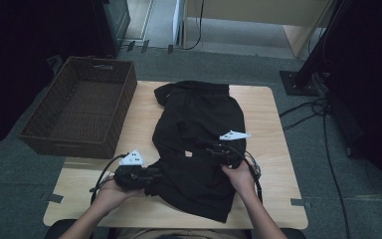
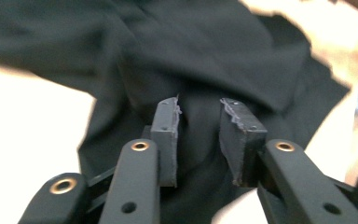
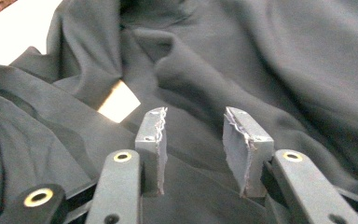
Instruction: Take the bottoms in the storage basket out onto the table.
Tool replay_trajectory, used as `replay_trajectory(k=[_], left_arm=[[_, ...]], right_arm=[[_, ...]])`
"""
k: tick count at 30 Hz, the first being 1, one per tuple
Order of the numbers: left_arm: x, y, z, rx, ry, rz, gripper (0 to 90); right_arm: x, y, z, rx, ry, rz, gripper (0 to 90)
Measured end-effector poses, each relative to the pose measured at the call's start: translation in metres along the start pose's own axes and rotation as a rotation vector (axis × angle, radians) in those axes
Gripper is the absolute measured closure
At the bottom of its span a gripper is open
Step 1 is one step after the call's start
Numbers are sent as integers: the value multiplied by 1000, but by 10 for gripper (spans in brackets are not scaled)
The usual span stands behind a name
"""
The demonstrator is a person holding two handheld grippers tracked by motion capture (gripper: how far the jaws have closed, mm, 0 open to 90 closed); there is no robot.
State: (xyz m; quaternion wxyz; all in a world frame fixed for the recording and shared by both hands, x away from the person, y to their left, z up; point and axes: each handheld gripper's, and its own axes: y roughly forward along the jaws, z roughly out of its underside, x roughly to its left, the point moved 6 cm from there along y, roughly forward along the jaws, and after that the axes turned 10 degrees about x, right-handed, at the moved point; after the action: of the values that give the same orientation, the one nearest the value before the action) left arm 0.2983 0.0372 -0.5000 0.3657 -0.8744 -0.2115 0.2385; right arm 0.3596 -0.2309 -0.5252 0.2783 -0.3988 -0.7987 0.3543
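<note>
The black garment is lying crumpled mid-bench, seemingly only partly folded, the wicker basket at ten o'clock sitting empty, while left tongs and right tongs are hovering open, gripping nothing.

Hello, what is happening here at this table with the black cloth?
A person is working on a black garment spread on a wooden table, with a hand-held claw in each hand. The left claw is at the garment's near left edge, and the right claw is over its middle. Both have jaws apart above the fabric, not pinching it. A brown wicker basket stands at the table's left.
</note>
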Motion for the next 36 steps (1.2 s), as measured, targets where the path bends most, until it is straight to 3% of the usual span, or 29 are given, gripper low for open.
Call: replay_trajectory(k=[3,7,10,14,16,19,23,27,30,36], left_arm=[[18,0,-24,-30,-15,-56,659],[37,17,-49,-21,-25,-70,659],[48,37,-57,27,-26,-88,660],[60,61,-55,81,-51,-103,659],[65,71,-52,100,-55,-118,662],[70,79,-48,115,-57,-144,665],[76,83,-53,92,-57,-166,667],[88,92,-67,93,-65,-222,681],[98,99,-79,87,-70,-239,682],[124,108,-99,51,-103,-269,677]], right_arm=[[10,7,-3,13,-15,-7,594],[19,16,-4,34,-31,3,589],[15,23,-1,72,-43,43,568],[3,29,5,109,-50,117,520],[-1,30,6,83,-31,102,529],[-2,32,4,81,-45,111,526],[-14,38,-3,26,-26,115,543],[-26,45,-15,12,-21,118,555],[-37,53,-27,-10,-18,123,572],[-64,72,-56,-62,33,157,600]])
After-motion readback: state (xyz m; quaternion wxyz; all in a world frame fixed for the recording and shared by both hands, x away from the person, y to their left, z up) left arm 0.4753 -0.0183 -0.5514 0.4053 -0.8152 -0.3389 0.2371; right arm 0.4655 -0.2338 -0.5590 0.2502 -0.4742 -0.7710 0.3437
